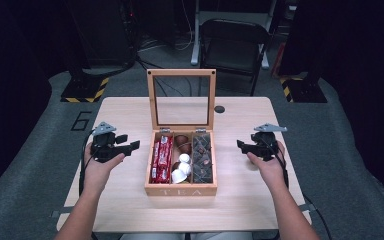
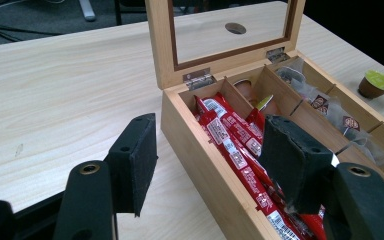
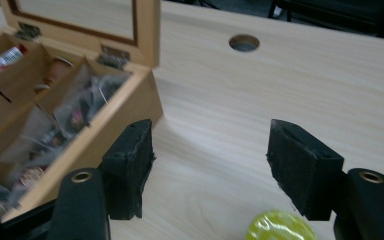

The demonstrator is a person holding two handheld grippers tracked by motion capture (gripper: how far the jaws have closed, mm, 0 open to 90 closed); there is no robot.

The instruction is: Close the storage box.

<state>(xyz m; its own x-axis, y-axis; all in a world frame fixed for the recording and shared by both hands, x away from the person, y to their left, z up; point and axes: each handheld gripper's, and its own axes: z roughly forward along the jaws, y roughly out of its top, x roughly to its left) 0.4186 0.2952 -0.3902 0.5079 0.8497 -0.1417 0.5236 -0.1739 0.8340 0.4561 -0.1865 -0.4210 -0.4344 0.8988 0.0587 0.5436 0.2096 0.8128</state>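
A wooden tea box (image 1: pixel 180 190) stands mid-table, and its glass-paned lid (image 1: pixel 181 74) is propped upright. Red sachets (image 2: pixel 230 145) fill its left compartment, capsules (image 1: pixel 182 161) the middle one, and tea bags (image 1: pixel 202 156) the right one. My left gripper (image 1: pixel 129 142) hovers just left of the box, open, with nothing between its pads (image 2: pixel 135 160). My right gripper (image 1: pixel 242 145) hangs open to the right of the box. In the right gripper view a green-topped capsule (image 3: pixel 279 226) sits on the table just below the empty jaws. The same capsule (image 2: pixel 376 83) appears beyond the box in the left gripper view.
The light wooden table (image 1: pixel 130 107) has a round cable hole (image 1: pixel 219 109) behind the box. A black chair (image 1: pixel 232 42) stands past the far edge. Bare tabletop lies on both sides of the box and in front of it.
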